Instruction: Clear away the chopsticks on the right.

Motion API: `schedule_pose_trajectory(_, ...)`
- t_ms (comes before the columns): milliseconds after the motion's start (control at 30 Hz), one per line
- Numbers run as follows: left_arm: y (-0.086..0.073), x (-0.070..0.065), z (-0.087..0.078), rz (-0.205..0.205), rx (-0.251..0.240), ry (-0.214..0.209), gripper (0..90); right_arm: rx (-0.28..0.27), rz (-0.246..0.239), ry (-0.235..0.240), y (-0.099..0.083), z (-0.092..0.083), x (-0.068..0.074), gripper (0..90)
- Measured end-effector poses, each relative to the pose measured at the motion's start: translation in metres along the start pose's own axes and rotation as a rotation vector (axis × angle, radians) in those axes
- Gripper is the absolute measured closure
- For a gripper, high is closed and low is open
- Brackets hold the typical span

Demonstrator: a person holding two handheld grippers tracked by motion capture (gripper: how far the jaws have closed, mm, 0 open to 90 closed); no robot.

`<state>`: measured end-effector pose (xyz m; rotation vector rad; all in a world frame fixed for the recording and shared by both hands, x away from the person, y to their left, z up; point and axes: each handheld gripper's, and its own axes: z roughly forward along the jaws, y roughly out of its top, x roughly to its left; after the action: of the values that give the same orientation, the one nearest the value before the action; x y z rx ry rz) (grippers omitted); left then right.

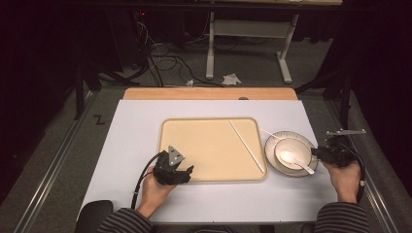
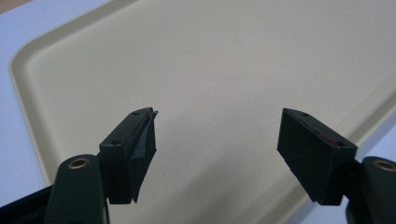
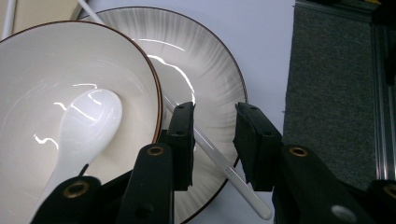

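- High view: a white-topped desk [image 1: 131, 145] carries a beige rectangular plastic tray [image 1: 204, 145] with one long white chopstick [image 1: 247, 145] lying aslant on its right part. Just right of the tray stands a grey-streaked round ceramic plate [image 1: 270, 160] holding a white bowl [image 1: 292, 151] with a white ceramic soup spoon [image 1: 295, 160] in it. The left hand-held gripper [image 1: 187, 171] sits at the tray's near left corner; the right hand-held gripper [image 1: 317, 153] is at the plate's right rim.
- Left gripper view: the jaws stand wide apart above the bare tray [image 2: 233, 60], nothing between them.
- Right gripper view: the jaws stand apart astride a second white chopstick [image 3: 219, 161] that rests across the plate [image 3: 205, 65], beside the bowl [image 3: 42, 60] and spoon [image 3: 88, 121].
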<state>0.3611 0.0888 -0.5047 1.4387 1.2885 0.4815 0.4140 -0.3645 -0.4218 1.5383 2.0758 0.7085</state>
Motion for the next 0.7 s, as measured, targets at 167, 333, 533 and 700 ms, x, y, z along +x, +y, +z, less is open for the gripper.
schedule_pose_trajectory(167, 0.000, 0.001, 0.001, 0.003, 0.005, 0.003, 28.3, 0.048, -0.003, 0.003, -0.004, 0.009, -0.004, 69.9)
schedule_pose_trajectory(333, -0.001, 0.000, 0.000, 0.018, -0.007, 0.005, 28.3, 0.065, 0.000, 0.022, -0.006, 0.013, -0.005, 70.0)
schedule_pose_trajectory(533, 0.001, 0.001, -0.002, 0.024, -0.013, 0.010, 28.4, 0.063, 0.023, 0.014, -0.008, 0.011, -0.010, 70.0)
schedule_pose_trajectory(700, -0.001, 0.001, -0.001, 0.023, -0.011, 0.008, 28.4, 0.081, 0.018, 0.014, -0.009, 0.014, -0.010, 70.5)
